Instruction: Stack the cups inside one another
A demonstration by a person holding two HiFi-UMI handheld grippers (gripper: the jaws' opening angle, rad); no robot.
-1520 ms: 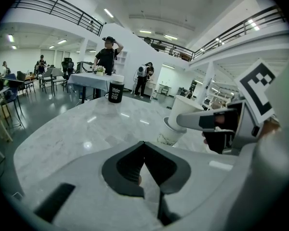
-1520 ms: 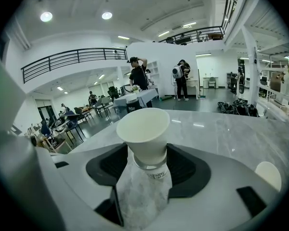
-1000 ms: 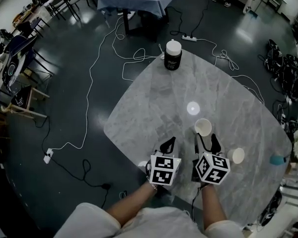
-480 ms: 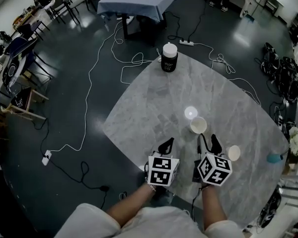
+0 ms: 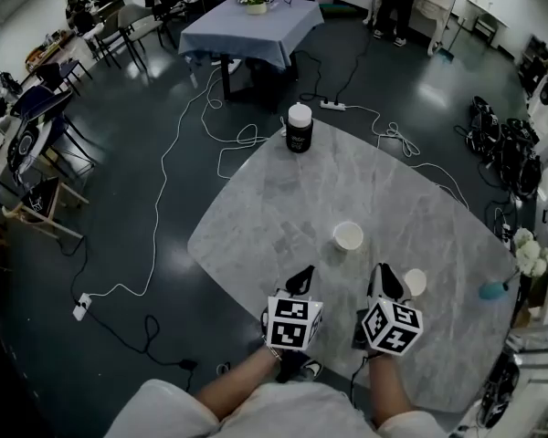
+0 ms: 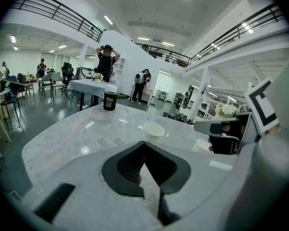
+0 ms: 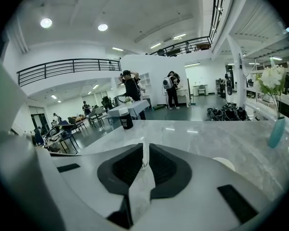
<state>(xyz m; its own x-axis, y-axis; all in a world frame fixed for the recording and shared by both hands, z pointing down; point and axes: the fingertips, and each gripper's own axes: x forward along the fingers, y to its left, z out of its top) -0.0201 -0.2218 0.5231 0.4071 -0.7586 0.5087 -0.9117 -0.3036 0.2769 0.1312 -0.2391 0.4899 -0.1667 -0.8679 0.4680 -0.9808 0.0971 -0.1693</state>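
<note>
Two white paper cups stand upright and apart on the grey marble table (image 5: pixel 283 199). One cup (image 5: pixel 348 236) is near the middle, also in the left gripper view (image 6: pixel 153 129). The other cup (image 5: pixel 414 282) sits just right of my right gripper (image 5: pixel 384 276), and its rim shows low right in the right gripper view (image 7: pixel 225 163). The right gripper's (image 7: pixel 144 146) jaws have just been closing; only a thin slit is left and nothing is between them. My left gripper (image 5: pixel 301 276) hangs over the near table edge, its jaws (image 6: pixel 144 144) meeting at the tips, empty.
A black jar with a white lid (image 5: pixel 299 128) stands at the table's far edge. A blue vase with white flowers (image 5: pixel 495 290) is at the right edge. Cables (image 5: pixel 247 140) lie on the floor beyond, near a cloth-covered table (image 5: pixel 247 16) and standing people.
The right gripper's jaws went from wide apart to almost together. Both grippers lifted slightly, and the right one now sits beside the right cup. Neither cup has moved on the table.
</note>
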